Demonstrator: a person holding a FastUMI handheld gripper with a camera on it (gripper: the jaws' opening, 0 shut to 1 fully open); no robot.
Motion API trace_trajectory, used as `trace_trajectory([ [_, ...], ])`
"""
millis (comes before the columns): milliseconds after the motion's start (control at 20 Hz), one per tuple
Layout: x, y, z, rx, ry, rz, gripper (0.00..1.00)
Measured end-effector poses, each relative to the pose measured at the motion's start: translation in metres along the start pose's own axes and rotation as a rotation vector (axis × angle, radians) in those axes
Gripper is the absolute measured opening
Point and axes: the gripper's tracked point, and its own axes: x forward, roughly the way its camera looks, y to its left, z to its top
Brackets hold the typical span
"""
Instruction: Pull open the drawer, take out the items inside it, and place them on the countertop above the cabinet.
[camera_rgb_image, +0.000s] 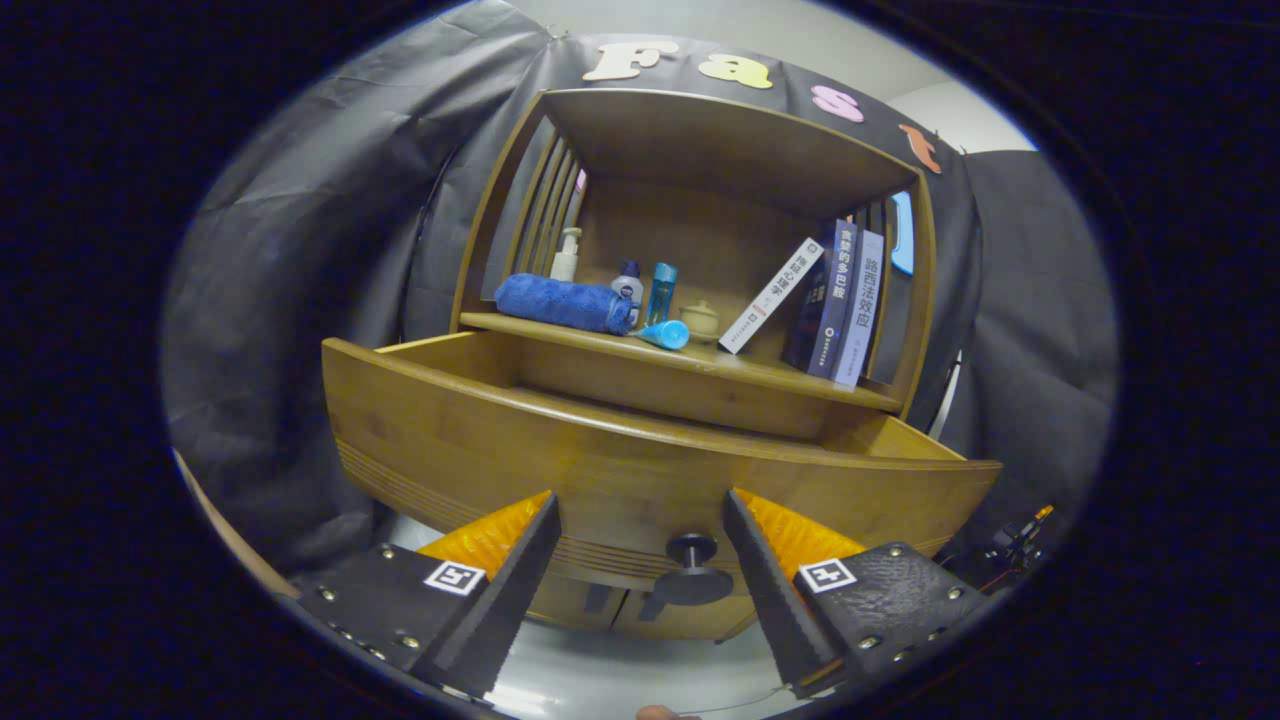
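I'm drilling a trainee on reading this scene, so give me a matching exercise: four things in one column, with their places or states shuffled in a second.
Things:
1. blue towel
2. drawer
3. drawer knob
4. books

Places or states:
A. between the open fingers of the gripper, untouched
B. leaning at the shelf's right end
C. rolled, at the shelf's left end
D. pulled out

Pairs: 1-C, 2-D, 3-A, 4-B

Wooden drawer (640, 450) pulled open beneath countertop (700, 362); its dark knob (692, 570) sits between gaping jaws
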Motion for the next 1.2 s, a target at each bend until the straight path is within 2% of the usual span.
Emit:
trace_trajectory([
  [250,0.011,-0.006,0.007,0.074,0.004,-0.027,0.98],
  [650,0.035,-0.009,0.018,0.077,-0.005,-0.031,0.98],
  [1200,0.073,-0.010,0.026,-0.002,-0.022,-0.046,0.98],
])
